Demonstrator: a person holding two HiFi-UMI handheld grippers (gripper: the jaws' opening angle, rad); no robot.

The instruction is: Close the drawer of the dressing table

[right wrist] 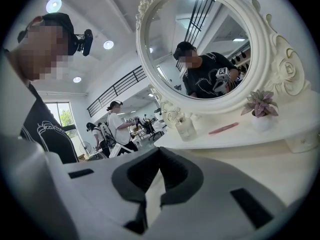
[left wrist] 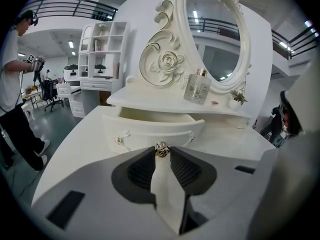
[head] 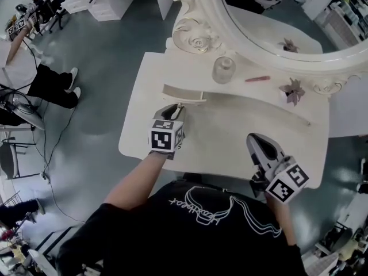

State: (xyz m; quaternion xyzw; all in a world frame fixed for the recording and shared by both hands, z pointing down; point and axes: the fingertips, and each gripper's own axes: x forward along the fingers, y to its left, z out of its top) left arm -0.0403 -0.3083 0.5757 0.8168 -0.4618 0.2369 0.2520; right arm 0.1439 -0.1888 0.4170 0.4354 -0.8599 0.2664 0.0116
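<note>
Left gripper [left wrist: 161,153] clamped on small metal knob [left wrist: 161,147] of open white curved drawer [left wrist: 150,126] | right gripper [right wrist: 159,153] closed, empty | risk: off-axis push likely jams drawer or slips off knob.

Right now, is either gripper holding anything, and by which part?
The left gripper pinches the small metal knob on the front of the open drawer. The right gripper holds nothing.

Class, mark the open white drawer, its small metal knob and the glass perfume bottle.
open white drawer [left wrist: 150,129], left gripper view, front panel.
small metal knob [left wrist: 161,149], left gripper view, centre.
glass perfume bottle [head: 223,69], head view, body.
</note>
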